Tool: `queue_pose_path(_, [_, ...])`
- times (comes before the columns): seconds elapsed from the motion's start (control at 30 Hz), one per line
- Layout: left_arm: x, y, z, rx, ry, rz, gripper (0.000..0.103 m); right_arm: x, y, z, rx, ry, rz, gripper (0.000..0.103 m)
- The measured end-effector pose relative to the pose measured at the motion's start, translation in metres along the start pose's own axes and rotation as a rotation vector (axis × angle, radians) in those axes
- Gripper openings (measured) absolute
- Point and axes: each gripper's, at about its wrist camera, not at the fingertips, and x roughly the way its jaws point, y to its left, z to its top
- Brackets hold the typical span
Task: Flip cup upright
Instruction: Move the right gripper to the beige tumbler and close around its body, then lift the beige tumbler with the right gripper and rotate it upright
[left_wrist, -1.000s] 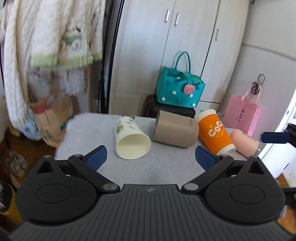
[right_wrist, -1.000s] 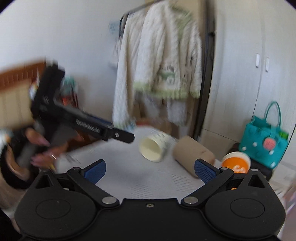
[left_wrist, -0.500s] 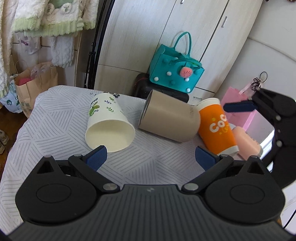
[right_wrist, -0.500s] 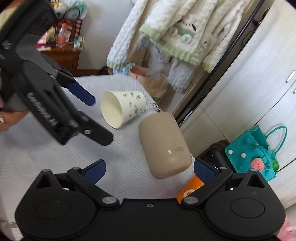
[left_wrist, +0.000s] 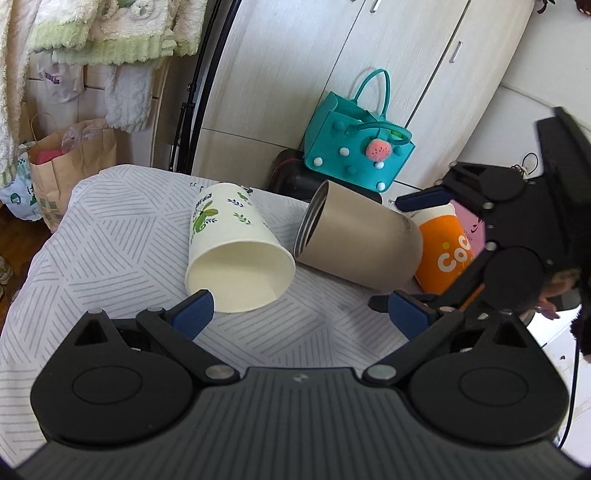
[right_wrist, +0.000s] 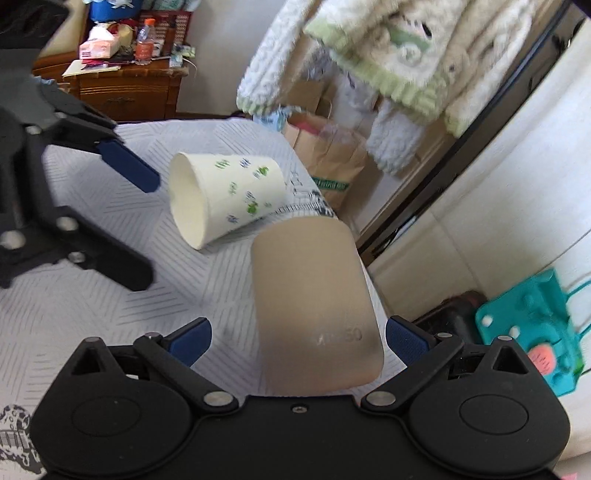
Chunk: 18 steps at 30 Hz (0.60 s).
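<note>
Nothing is upright yet: the paper cup and tan cup, mid-frame, lie on their sides. Both grippers, left and right, gape empty.

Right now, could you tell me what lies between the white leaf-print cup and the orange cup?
The tan tumbler, on its side, lies between the white leaf-print cup and orange cup, in the left wrist view.

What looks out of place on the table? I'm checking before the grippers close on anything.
Three cups lie tipped on their sides on the table: the white leaf-print paper cup, the tan tumbler touching it, and the orange cup behind. No spill or damage shows. Both grippers, left and right, are open.
</note>
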Motion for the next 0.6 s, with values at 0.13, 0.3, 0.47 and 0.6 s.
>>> queue_pose_path(0.13, [0.005, 0.005, 0.004, -0.021, 0.010, -0.004, 0.102, 0.011, -0.012, 0.003, 0.031, 0.027, 0.035, 0.101])
queue_pose_path(0.3, [0.007, 0.009, 0.006, -0.036, 0.021, -0.012, 0.102, 0.020, -0.016, 0.005, 0.037, 0.044, 0.056, 0.087])
queue_pose_path(0.47, [0.006, 0.009, 0.004, -0.034, 0.020, -0.011, 0.102, 0.022, -0.020, 0.006, 0.122, 0.040, 0.049, 0.084])
queue_pose_path(0.6, [0.001, 0.009, 0.001, -0.033, 0.019, -0.018, 0.102, 0.017, -0.015, 0.004, 0.151, 0.033, 0.025, 0.084])
